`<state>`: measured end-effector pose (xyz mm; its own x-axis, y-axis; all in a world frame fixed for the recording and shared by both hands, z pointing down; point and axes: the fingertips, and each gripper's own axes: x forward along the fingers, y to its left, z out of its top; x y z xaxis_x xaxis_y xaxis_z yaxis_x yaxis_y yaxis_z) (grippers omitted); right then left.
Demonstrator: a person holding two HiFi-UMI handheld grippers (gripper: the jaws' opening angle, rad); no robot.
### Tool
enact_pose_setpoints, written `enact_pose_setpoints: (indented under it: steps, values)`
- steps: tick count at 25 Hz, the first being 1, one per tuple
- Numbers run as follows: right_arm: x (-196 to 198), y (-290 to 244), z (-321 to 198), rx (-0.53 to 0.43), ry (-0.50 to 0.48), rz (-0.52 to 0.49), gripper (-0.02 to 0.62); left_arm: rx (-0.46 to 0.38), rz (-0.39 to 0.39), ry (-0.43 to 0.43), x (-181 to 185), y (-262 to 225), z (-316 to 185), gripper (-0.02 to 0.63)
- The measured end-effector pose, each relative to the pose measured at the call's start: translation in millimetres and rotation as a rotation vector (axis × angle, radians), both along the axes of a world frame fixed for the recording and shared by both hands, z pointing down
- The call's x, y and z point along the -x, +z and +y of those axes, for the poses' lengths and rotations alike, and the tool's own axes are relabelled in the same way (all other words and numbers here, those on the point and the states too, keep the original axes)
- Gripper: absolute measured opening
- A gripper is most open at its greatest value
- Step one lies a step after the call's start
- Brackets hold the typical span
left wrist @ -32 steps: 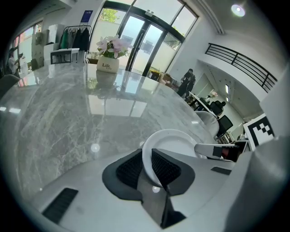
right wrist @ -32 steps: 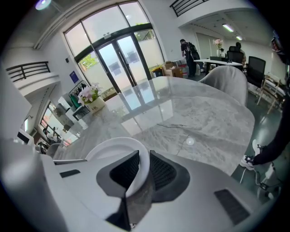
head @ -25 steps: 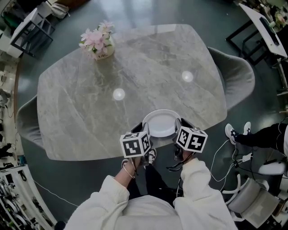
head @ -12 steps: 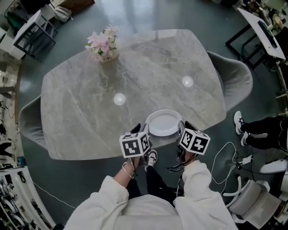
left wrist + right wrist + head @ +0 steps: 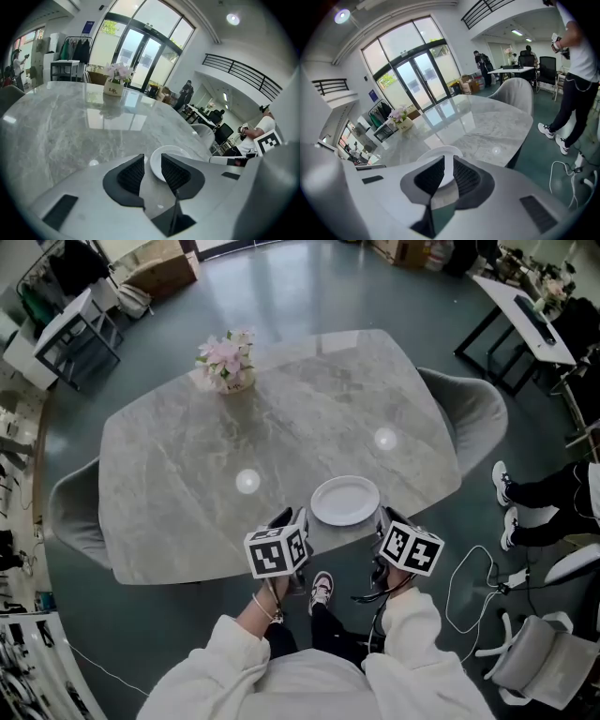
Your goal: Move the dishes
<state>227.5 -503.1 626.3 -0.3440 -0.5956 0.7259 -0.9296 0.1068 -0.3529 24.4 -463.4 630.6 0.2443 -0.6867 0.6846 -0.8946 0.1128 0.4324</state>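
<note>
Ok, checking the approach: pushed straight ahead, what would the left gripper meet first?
Probably the white plate, lying on the table just beyond the left gripper's parted, empty jaws; exact depth is unclear.

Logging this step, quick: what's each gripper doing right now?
Left gripper: open, empty.
Right gripper: narrow gap at the rim of the plate; whether it grips cannot be told.

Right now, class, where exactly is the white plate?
In the head view the white plate rests on the marble table at its near edge, right of centre, just beyond and between the left gripper and right gripper.
</note>
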Motion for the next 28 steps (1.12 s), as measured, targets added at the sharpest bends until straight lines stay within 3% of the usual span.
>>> enact_pose_setpoints:
  steps: [6,11,20,28]
  values:
    - [3,-39,37,-0.082,0.064,0.004,0.086,-0.109,0.085,-0.024,17,-50,25,0.077]
    - [29,-66,84,-0.134,0.086,-0.086,0.077,-0.174,0.112,-0.030,44,-85,58,0.062]
    - [83,-97,147,-0.216,0.063,-0.096,0.067,-0.228,0.040,0.035,72,-113,112,0.031]
    - [101,-113,188,-0.262,0.072,-0.093,0.064,-0.263,-0.013,0.087,90,-132,147,0.012]
